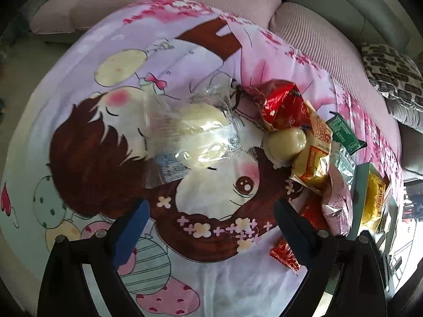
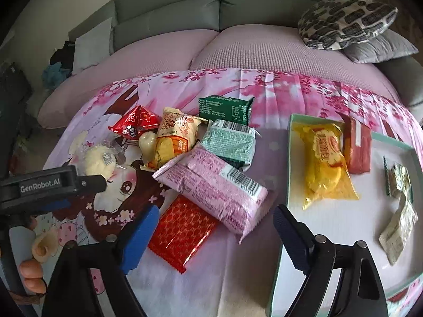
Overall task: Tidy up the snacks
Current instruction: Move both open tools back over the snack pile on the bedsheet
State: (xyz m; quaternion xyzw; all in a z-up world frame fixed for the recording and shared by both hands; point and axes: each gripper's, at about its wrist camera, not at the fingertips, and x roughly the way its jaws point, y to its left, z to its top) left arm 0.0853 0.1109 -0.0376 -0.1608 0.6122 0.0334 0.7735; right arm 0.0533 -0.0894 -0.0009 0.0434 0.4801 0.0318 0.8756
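Both the left gripper [image 1: 211, 211] and right gripper [image 2: 215, 222] hang with jaws apart and empty. Loose snacks, among them a pink packet [image 2: 211, 182], lie piled on the cartoon cloth [image 2: 277, 92], left of the tray [image 2: 290, 158], which holds a yellow packet [image 2: 325, 158].

"genrobot.ai" on left gripper [image 2: 53, 185], other packet print too blurred to read

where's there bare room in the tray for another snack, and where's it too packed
Bare room: the white floor of the teal-rimmed tray, near end, between the yellow snack bag and the crumpled pale wrapper. The strip of cartoon-print cloth between tray and pink barcode packet is clear too. Crowded: the pile around the pink packet, mint-green packet and red foil packet.
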